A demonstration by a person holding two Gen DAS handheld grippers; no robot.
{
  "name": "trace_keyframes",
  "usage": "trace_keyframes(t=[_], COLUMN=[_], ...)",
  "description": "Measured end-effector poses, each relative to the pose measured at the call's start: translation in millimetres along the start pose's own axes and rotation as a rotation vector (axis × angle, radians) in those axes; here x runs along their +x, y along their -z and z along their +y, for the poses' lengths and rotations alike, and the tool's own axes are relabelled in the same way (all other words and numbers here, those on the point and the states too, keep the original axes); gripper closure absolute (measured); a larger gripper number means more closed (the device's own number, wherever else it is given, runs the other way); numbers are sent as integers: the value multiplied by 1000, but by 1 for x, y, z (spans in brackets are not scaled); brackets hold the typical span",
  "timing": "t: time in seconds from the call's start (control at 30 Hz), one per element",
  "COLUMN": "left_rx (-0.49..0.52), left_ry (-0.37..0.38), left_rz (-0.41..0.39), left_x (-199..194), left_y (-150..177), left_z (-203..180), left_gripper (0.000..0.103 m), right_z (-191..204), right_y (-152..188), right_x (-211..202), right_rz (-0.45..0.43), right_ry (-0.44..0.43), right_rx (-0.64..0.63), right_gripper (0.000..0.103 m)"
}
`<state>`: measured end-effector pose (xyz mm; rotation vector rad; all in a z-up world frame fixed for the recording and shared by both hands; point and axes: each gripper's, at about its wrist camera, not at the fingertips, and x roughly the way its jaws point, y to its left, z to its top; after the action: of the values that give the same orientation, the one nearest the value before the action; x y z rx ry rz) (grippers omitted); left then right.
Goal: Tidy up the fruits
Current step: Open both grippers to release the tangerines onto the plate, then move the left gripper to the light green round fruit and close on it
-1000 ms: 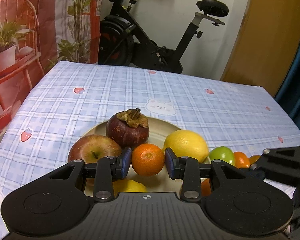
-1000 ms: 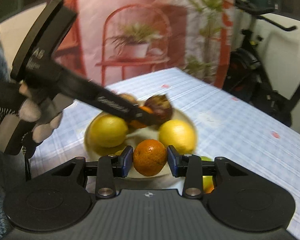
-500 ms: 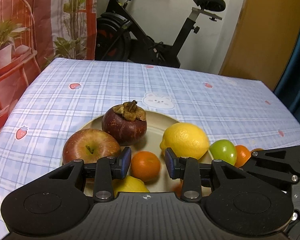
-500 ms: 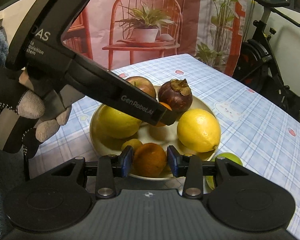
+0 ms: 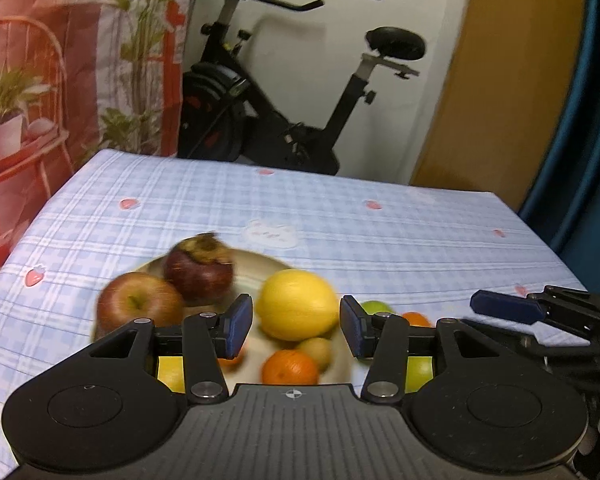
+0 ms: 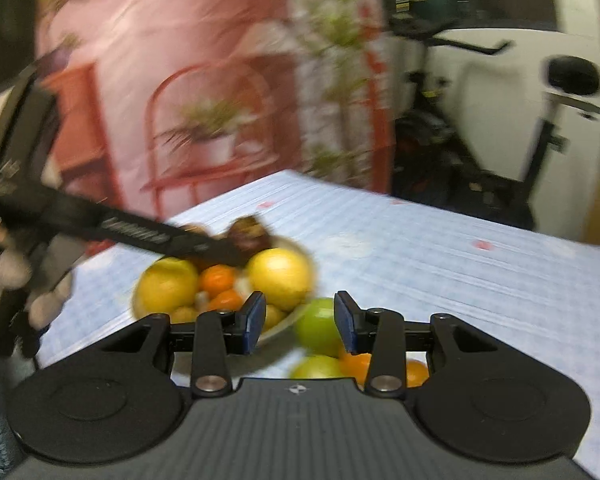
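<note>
The left gripper (image 5: 296,326) hangs over the plate (image 5: 260,264), its jaws opening with nothing pinched; beyond them a lemon (image 5: 298,304), an apple (image 5: 138,312), a mangosteen (image 5: 199,270) and an orange (image 5: 289,368) sit on the plate. The right gripper (image 6: 300,322) is slightly spread and empty beside the plate's rim, with a green fruit (image 6: 318,326) on the checked tablecloth (image 6: 460,280) just past its blue pads.

Left gripper (image 5: 296,326): jaws opening, nothing gripped, angled downward; right gripper (image 6: 300,322): jaws parted, empty; gloved hand (image 6: 16,276) gripping left handle
</note>
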<state>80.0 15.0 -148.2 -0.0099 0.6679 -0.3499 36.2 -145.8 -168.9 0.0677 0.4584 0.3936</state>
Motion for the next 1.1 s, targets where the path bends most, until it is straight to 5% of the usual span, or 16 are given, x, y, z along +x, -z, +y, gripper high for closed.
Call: trace_keyframes(t=[0.4, 1.1], left_rx=[66, 70], left_ry=[26, 34], left_rz=[-64, -20], left_x=[-17, -8], left_y=[35, 52], left_z=[-55, -56], left_gripper=[52, 52], right_z=[-54, -49], right_y=[45, 59], right_x=[-51, -41], right_rz=[-40, -13], right_ry=[137, 120], right_rx=[221, 180], right_gripper=[62, 62])
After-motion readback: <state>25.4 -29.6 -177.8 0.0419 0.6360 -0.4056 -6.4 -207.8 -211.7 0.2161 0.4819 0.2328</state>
